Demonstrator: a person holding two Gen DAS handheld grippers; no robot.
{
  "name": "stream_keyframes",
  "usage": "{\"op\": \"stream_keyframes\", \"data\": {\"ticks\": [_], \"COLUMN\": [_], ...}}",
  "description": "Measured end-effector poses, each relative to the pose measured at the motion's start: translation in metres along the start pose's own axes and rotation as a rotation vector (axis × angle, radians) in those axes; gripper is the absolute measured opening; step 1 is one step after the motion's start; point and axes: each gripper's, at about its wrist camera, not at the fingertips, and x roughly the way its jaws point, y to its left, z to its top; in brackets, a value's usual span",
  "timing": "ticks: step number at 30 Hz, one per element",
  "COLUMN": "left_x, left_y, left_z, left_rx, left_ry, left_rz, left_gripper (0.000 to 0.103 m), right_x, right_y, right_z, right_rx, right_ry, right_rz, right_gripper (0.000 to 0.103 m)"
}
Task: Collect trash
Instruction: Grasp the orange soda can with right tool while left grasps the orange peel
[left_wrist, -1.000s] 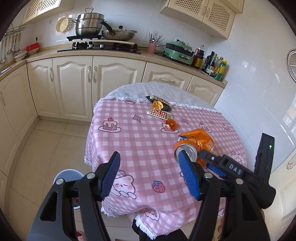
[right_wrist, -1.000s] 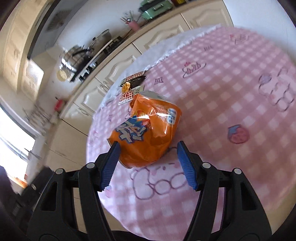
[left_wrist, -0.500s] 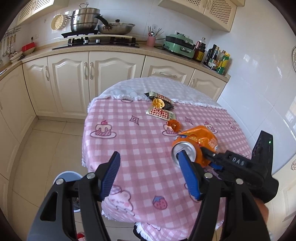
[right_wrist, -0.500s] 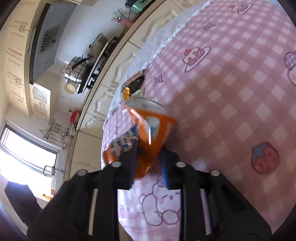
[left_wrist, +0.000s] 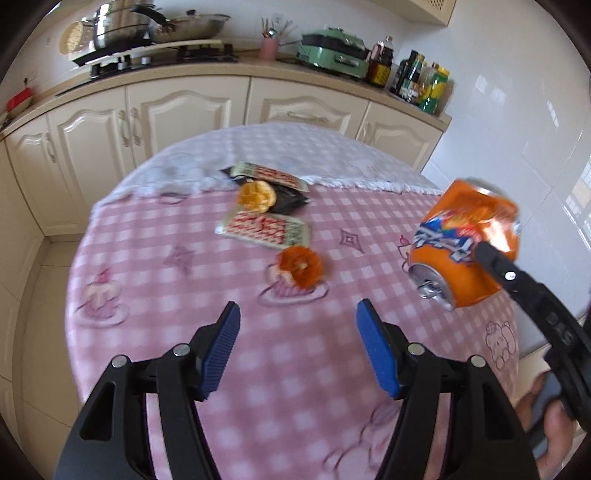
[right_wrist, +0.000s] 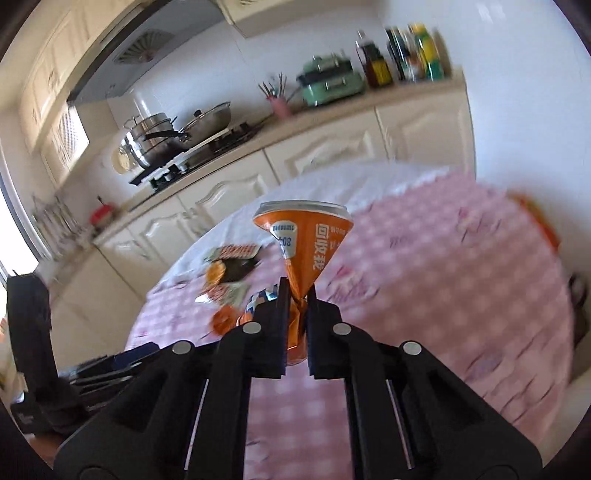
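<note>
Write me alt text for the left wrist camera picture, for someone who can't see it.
The open left gripper hovers over a pink checked table, holding nothing. At right, the right gripper holds a crushed orange can off the table. Two snack wrappers and two pieces of orange peel lie ahead, with kitchen cabinets behind.

Cream kitchen cabinets (left_wrist: 177, 107), white tiled wall (left_wrist: 517, 110), pink checked tablecloth (left_wrist: 184, 295), daylight.

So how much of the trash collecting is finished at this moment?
Nothing looks binned yet. In hand: the right claw is shut on the crushed orange can, lifted above the pink tablecloth. The left claw is open and empty. Left on the table: two snack wrappers and two orange peels.
</note>
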Motion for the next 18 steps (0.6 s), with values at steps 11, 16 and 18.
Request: {"op": "stream_keyframes", "data": {"ticks": [11, 16, 18], "left_x": [0.06, 0.063, 0.061], "left_y": [-0.017, -0.021, -0.019], "left_z": [0.026, 0.028, 0.027], "left_rx": [0.044, 0.094, 0.1], "left_ry": [0.063, 0.056, 0.052], "left_rz": [0.111, 0.181, 0.173], "left_gripper": [0.058, 0.036, 0.035], "right_x": [0.026, 0.031, 0.029], "right_y": [-0.014, -0.013, -0.011], "right_z": [0.013, 0.013, 0.013], "right_rx": [-0.026, -0.028, -0.03], "right_ry": [0.003, 0.008, 0.006], "right_rz": [0.022, 0.035, 0.038], "right_gripper": [0.008, 0.008, 0.008]}}
